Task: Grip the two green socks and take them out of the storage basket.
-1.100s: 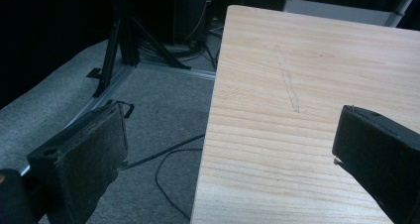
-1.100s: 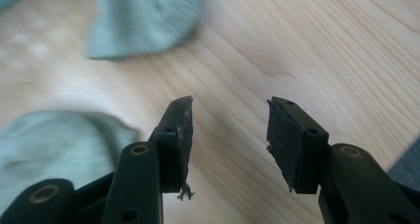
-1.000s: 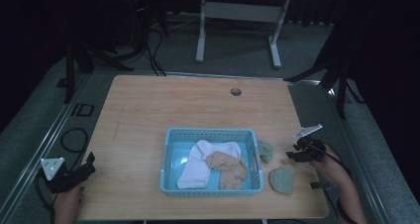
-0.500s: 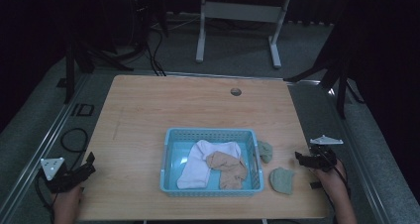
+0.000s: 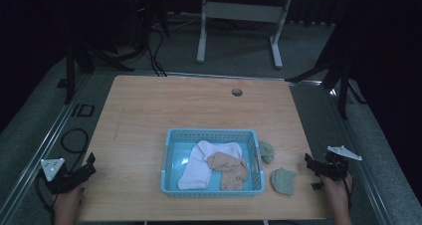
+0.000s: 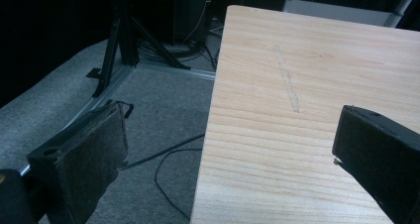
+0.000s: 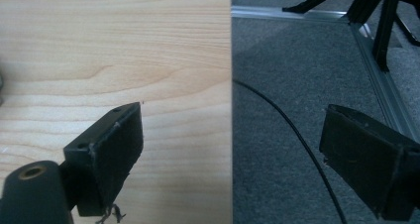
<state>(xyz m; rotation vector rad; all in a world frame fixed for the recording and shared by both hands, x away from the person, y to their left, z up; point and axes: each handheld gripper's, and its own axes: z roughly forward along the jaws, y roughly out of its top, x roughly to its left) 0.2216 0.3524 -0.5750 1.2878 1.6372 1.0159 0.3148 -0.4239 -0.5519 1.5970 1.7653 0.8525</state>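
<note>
A light blue plastic basket [image 5: 211, 132] stands at the front middle of the wooden table [image 5: 199, 105]. Inside it lie a white sock [image 5: 198, 161] and a tan sock [image 5: 230, 168]. Two grey-green socks lie on the table to its right, one against the basket's wall [image 5: 266, 151] and one nearer the front [image 5: 283, 180]. My left gripper [image 5: 91, 164] [image 6: 228, 130] hangs open and empty over the table's front left edge. At the front right edge my right gripper [image 5: 308, 164] [image 7: 233, 120] is open and empty too, a short way right of the nearer green sock.
A round cable hole [image 5: 237, 92] sits near the table's far edge. Grey carpet, metal floor rails [image 7: 376, 80], black stand legs [image 6: 124, 40] and a loose cable [image 7: 292, 130] surround the table. A white desk frame [image 5: 239, 16] stands behind.
My right gripper has drawn back from beside the green socks, moving right and toward the front edge. The left gripper, basket and socks have stayed put.
</note>
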